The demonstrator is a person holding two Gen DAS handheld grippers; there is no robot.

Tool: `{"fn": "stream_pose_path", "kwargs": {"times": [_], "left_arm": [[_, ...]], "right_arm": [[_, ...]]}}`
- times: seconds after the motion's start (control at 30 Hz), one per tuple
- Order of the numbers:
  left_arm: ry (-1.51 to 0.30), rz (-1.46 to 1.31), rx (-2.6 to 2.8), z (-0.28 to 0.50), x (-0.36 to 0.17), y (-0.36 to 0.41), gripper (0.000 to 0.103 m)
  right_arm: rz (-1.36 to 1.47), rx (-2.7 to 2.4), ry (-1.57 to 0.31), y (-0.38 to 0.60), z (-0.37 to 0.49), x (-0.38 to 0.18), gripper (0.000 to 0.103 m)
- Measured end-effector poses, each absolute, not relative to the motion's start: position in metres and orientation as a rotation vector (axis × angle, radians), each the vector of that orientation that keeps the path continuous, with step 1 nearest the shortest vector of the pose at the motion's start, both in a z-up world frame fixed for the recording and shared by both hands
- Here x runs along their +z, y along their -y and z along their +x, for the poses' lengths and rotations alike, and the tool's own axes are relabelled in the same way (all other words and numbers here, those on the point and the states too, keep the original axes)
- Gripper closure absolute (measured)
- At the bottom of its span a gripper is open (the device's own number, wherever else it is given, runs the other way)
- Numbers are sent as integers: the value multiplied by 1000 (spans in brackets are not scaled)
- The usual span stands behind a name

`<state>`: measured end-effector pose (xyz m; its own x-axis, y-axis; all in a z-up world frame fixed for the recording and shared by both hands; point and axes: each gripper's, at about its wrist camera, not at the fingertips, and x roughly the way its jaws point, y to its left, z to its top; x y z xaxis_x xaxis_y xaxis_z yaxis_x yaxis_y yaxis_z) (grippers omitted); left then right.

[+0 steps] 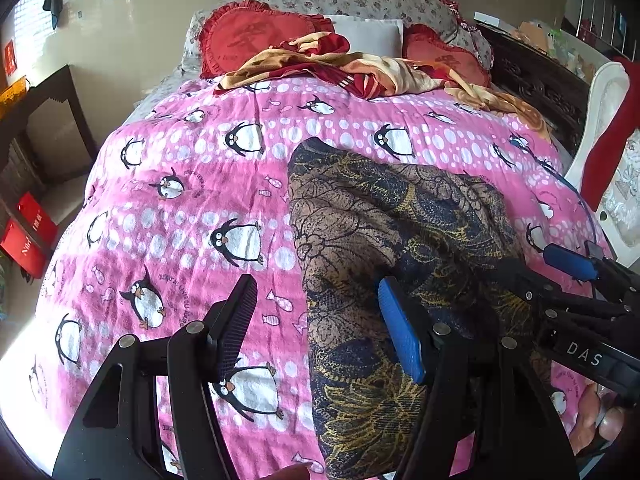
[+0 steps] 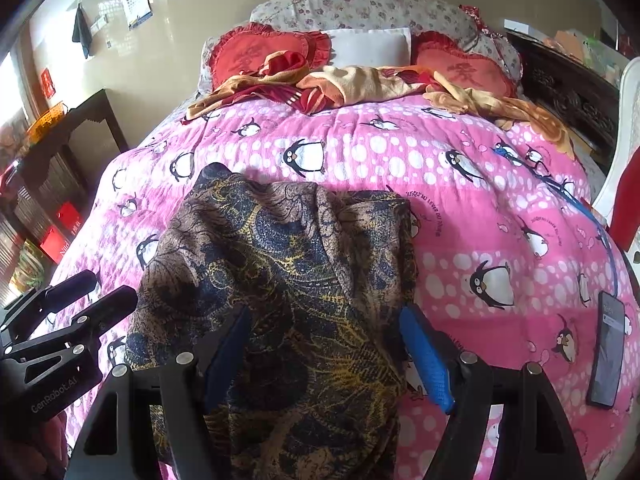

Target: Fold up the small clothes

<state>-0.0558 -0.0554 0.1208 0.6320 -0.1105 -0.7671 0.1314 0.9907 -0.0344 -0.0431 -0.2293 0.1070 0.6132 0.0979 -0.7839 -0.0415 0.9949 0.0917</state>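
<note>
My left gripper point(image 1: 320, 328) is spread wide above the bed, nothing between its fingers; one finger is over bare quilt, the blue-padded one point(image 1: 402, 330) over the left edge of the garment. The pink penguin quilt point(image 1: 192, 216) covers the bed, lit bright at its left side. The garment point(image 2: 280, 280), a dark blue and brown floral piece with yellow lines, lies bunched and creased in the middle of the quilt, running toward me. My right gripper point(image 2: 328, 354) is also spread wide, fingers on either side of the garment's near part; I can't tell if the pads touch the cloth, but nothing is pinched. Further right, a phone point(image 2: 608, 350) lies flat near the quilt's edge, with a blue cable point(image 2: 588, 212) running up from it. At the head of the bed: two red cushions point(image 2: 256, 56), a white pillow point(image 2: 372, 46), crumpled red and tan cloth point(image 2: 352, 80).
</note>
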Motion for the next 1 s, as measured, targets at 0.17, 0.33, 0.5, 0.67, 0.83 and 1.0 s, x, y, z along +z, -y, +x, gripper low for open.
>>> {"fn": "stream_pose_path", "kwargs": {"times": [0.17, 0.33, 0.5, 0.67, 0.83, 1.0], "left_arm": [[-878, 22, -137, -56, 120, 55, 39], [-879, 20, -136, -55, 119, 55, 39], [-882, 18, -136, -55, 118, 54, 39], [-879, 22, -137, -57, 118, 56, 39], [-880, 18, -136, -56, 119, 56, 39], [-880, 20, -137, -56, 119, 56, 39]], "right_arm": [[68, 79, -910, 229, -43, 106, 28], [67, 81, -917, 228, -42, 104, 28], [70, 79, -921, 229, -42, 103, 28], [74, 79, -924, 229, -42, 102, 28], [74, 77, -924, 229, -42, 102, 28], [76, 77, -926, 230, -41, 102, 28]]}}
